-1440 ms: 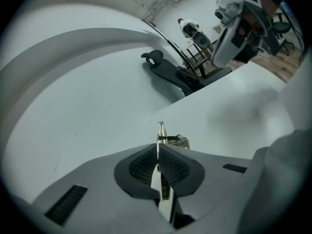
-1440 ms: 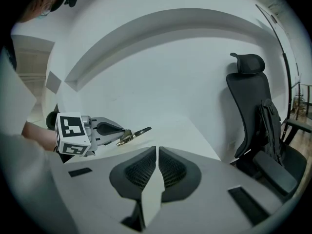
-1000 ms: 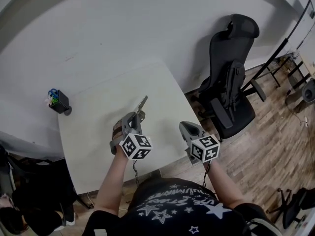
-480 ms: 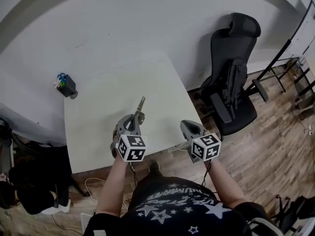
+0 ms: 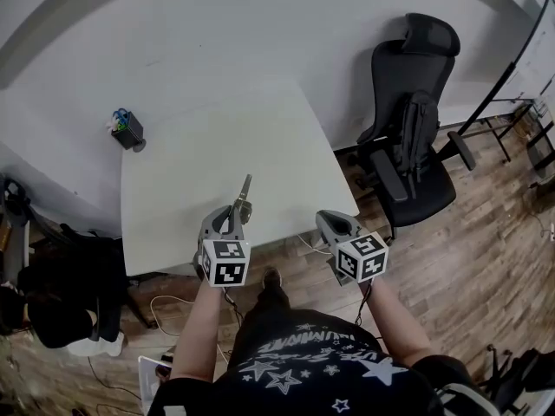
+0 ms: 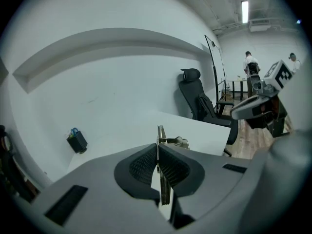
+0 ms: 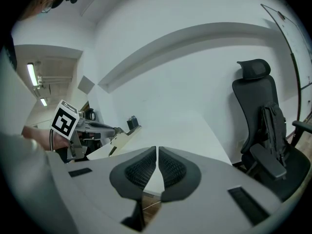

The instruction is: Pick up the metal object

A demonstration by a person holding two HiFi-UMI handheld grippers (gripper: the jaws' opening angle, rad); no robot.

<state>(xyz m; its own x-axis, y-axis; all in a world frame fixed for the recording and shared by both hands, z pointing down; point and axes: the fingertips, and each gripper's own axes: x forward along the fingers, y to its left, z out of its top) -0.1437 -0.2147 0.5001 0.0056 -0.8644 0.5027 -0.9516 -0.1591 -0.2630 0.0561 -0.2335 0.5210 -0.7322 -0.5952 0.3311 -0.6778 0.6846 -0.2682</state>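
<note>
Metal object (image 5: 245,189): clamped edge-on in the left gripper (image 5: 240,208), pointing to 1 o'clock over the table (image 5: 191,146) edge.
Right gripper (image 5: 328,222): jaws together, empty, at 3 o'clock.
Risk: the thin end-grip may pivot or slip, and the piece would drop.

The worktop (image 5: 199,154) is plain white. The metal object (image 5: 245,189) is silvery grey. The left gripper (image 5: 240,204) and right gripper (image 5: 325,220) are grey with black-and-white square markers, and their jaws are lined with black mesh texture. At ten o'clock is a black pot (image 5: 130,133) with blue and green contents. At two o'clock stands a black chair (image 5: 408,137). The floor (image 5: 486,258) is brown wood-plank.
</note>
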